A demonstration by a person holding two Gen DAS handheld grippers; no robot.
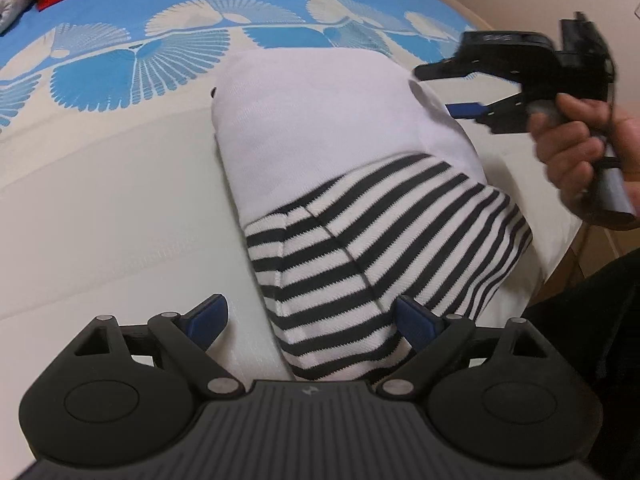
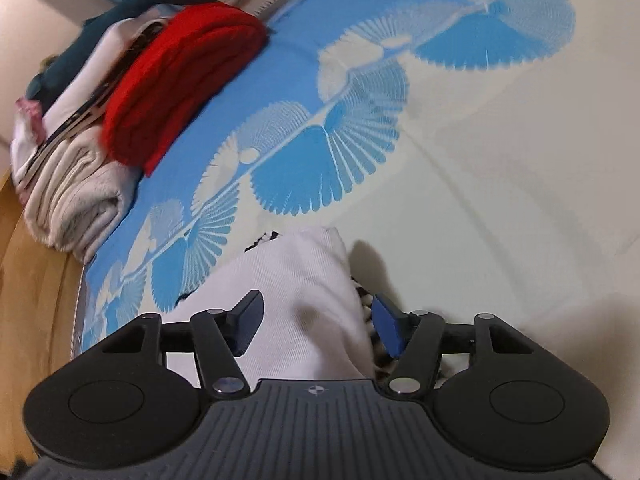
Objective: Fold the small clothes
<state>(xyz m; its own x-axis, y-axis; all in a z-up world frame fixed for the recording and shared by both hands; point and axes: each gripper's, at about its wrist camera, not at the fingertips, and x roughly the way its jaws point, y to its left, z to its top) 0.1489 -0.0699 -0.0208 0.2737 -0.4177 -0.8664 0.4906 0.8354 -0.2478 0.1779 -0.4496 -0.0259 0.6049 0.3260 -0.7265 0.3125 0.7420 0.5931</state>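
**A:** Fingers first, what have you got?

**B:** My left gripper (image 1: 312, 322) has its jaws spread wide, with the striped end of the small garment (image 1: 360, 216) lying between them. The blue pads (image 1: 416, 322) are clear of the cloth on both sides, so I'm gripping nothing there.

**A:** And the other one?

**B:** My right gripper (image 2: 316, 326) is wide apart too. The white part of the garment (image 2: 296, 300) sits under the gap, pads off it, nothing held. From the left wrist camera I can see that right gripper (image 1: 460, 92) up in the air at the garment's far right corner, jaws spread, my right hand (image 1: 580, 152) wrapped round its handle. It's blurred there.

**A:** How does the garment lie?

**B:** Flat on the bedspread (image 1: 120, 184), on the pale part. A white panel is folded over at the far end, black-and-white stripes at the end nearest my left gripper. A seam runs diagonally across the stripes.

**A:** Around it?

**B:** The bedspread turns blue with a fan-shell pattern (image 2: 320, 152) just beyond the garment. Well apart, at the bed's far edge, there's a stack of folded clothes (image 2: 80, 168): a red piece (image 2: 180, 80) on top, beige and white ones beneath, something dark teal behind. I can't tell what each one is.
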